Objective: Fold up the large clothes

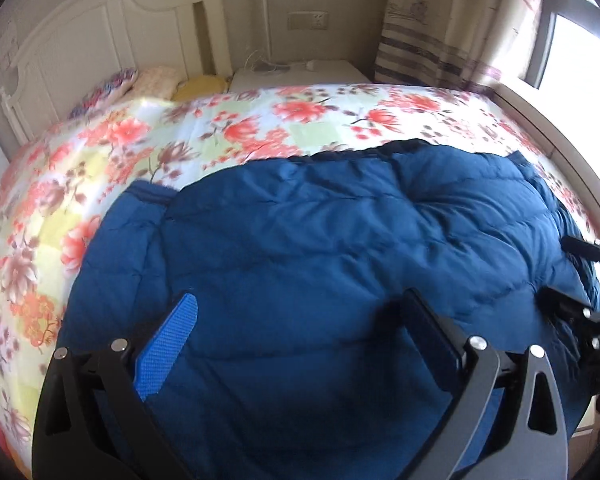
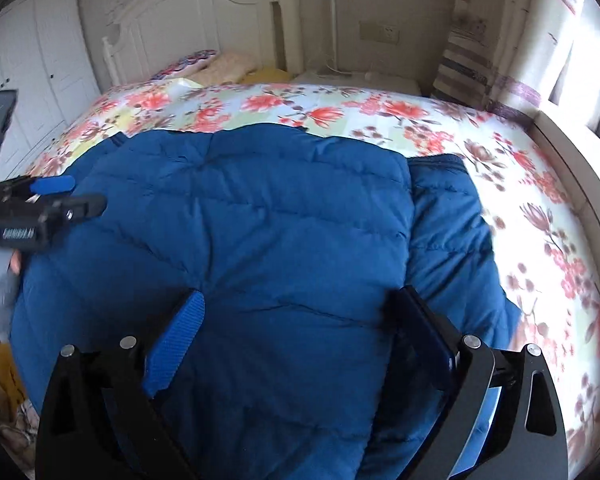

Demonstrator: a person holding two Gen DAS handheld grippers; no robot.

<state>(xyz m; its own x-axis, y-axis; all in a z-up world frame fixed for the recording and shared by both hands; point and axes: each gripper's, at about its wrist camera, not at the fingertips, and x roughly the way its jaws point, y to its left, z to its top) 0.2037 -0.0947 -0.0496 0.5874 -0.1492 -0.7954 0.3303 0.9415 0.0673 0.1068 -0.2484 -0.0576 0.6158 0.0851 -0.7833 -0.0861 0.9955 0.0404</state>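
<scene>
1. A bed with a white, flower-printed quilt [image 1: 308,120] in red and pale green fills both views, and a white carved wooden headboard [image 1: 100,32] stands at its far end.
2. A dark blue quilted puffer jacket [image 1: 340,232] lies flat on the near half of the bed, directly under both grippers. In the right wrist view one part of it sticks out to the right past a folded edge.
3. A striped, patterned curtain [image 1: 440,20] hangs at the far right beside a bright window [image 1: 580,40].
4. Only the right wrist view shows white wardrobe doors [image 2: 48,60] at the far left.
5. The left gripper [image 1: 300,328] hangs over the jacket with its fingers spread wide, nothing pinched between them; its left finger bears a bright blue textured pad [image 1: 168,348].
6. The right gripper [image 2: 296,332] is likewise spread wide above the jacket and holds no cloth.
7. Each view catches the other gripper at its edge. The left wrist view shows the right one at the right; the right wrist view shows the left one at the left, along with a small white printed label too blurred to read.
8. A beige wall socket plate [image 1: 306,21] sits on the far wall; no writing on it can be read.
</scene>
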